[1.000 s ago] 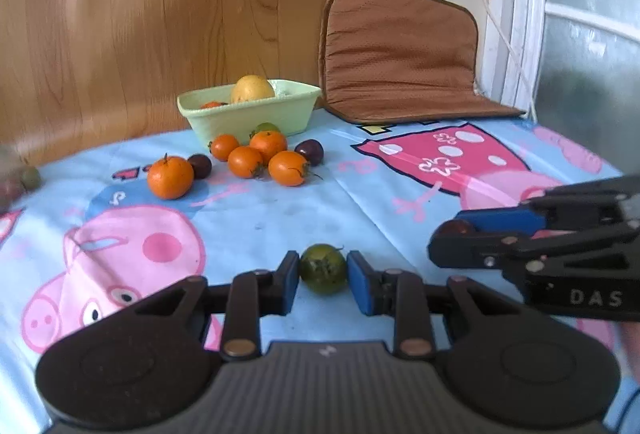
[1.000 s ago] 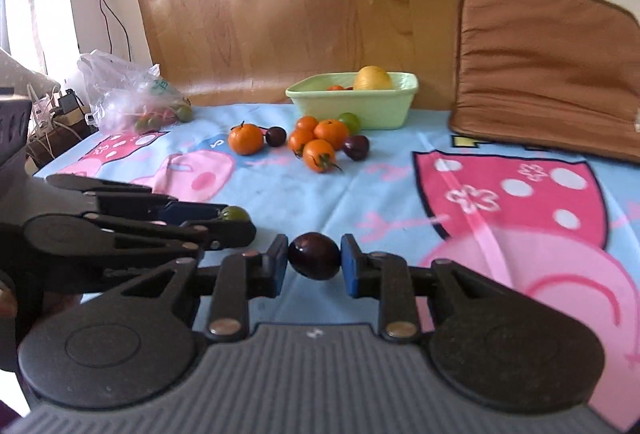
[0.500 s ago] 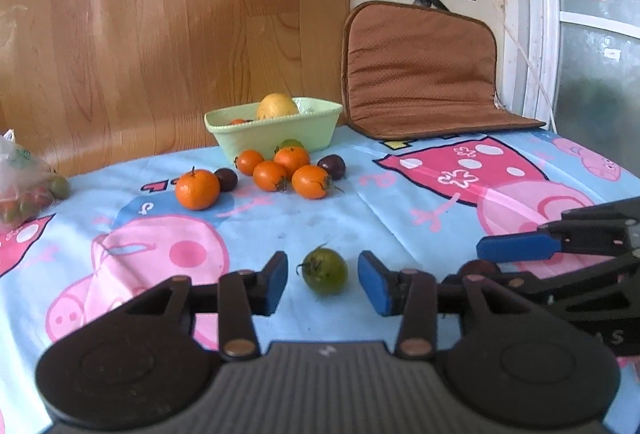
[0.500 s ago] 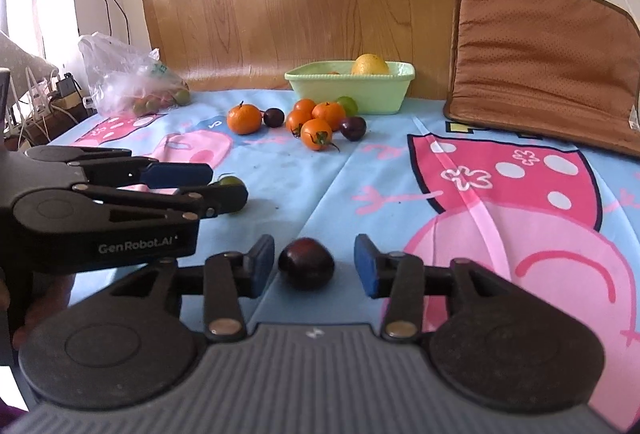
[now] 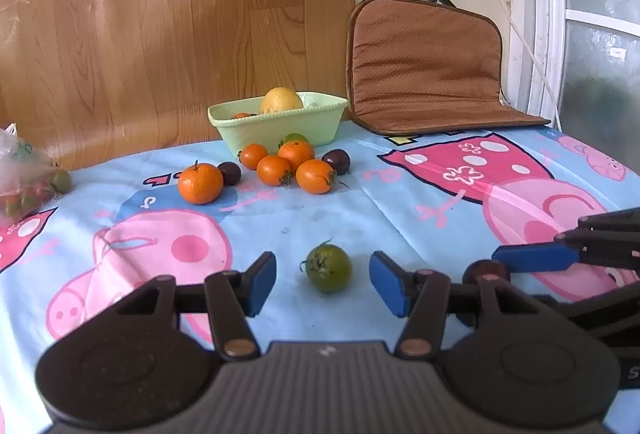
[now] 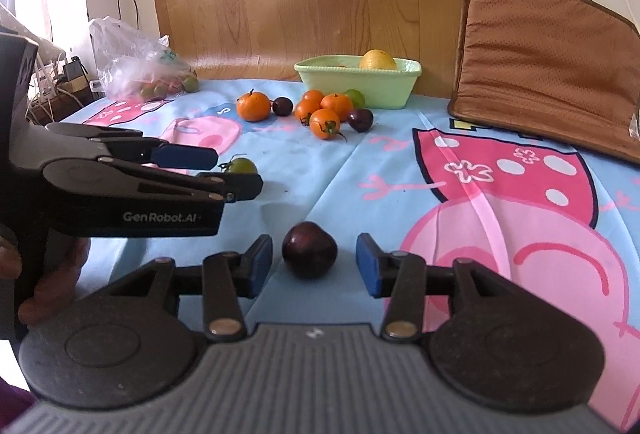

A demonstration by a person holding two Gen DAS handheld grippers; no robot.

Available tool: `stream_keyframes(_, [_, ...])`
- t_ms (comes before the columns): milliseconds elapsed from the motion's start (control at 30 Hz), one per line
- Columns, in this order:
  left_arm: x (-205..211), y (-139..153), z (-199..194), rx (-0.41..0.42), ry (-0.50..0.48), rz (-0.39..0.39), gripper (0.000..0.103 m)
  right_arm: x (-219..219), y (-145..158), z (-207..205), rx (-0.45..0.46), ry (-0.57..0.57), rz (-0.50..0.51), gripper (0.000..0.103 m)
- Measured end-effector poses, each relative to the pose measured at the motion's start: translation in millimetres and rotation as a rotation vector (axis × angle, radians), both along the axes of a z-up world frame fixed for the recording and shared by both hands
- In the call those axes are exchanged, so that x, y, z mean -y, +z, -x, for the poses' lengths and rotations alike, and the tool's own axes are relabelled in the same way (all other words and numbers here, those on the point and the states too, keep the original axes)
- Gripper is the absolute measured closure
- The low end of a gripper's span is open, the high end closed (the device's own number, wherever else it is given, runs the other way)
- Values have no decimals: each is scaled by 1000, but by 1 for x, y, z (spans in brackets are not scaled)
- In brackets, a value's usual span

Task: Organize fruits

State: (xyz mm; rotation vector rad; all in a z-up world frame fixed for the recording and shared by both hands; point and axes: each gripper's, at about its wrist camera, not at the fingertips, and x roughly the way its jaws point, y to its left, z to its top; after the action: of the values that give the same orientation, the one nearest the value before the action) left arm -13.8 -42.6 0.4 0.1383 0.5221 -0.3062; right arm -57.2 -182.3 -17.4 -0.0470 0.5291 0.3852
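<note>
While both of my grippers rest low near the front edge of the surface [image 5: 360, 202], each has its jaws spread wide with one fruit lying free between them. My left gripper [image 5: 322, 284] brackets a green tomato [image 5: 329, 268]; neither blue pad touches it, and it sits on the cartoon-print cloth with its stem side turned left. My right gripper [image 6: 314, 265] brackets a dark purple plum [image 6: 309, 249], likewise clear of both pads and resting on the cloth. In the right wrist view, the left gripper appears at the left with the green tomato just beyond its fingertips. Toward the rear edge of the surface stands a pale green bowl [image 5: 280, 128] holding a yellow fruit [image 5: 281, 101]. Just in front of the bowl lies a cluster of orange fruits [image 5: 294, 164] with two more dark plums beside them. A plastic bag [image 6: 138, 72] of small fruit lies at the rear left corner. A brown cushion [image 5: 424, 66] leans at the rear right.
</note>
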Motion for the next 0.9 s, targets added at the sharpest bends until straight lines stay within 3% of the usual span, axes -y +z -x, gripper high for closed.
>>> stream_keyframes(300, [0,0,-2,-12,-3,-4,50,-1,0,2,-1,-5,0,54])
stream_keyframes(600, [-3,-3,-12,-76,0,26,53,0,0,3,-10,14,-12,54])
stream_keyframes(667, [-3,-3,-12,-77,-8,29,59,-1,0,2,-9,15,-8,58])
stream_keyframes(733, [0,-4,-11,-71,-24,22,76,0,0,1,-4,12,-2,71])
stream_keyframes(900, [-3,-3,-11,-66,-29,43,77,0,0,-2,-4,11,-18,71])
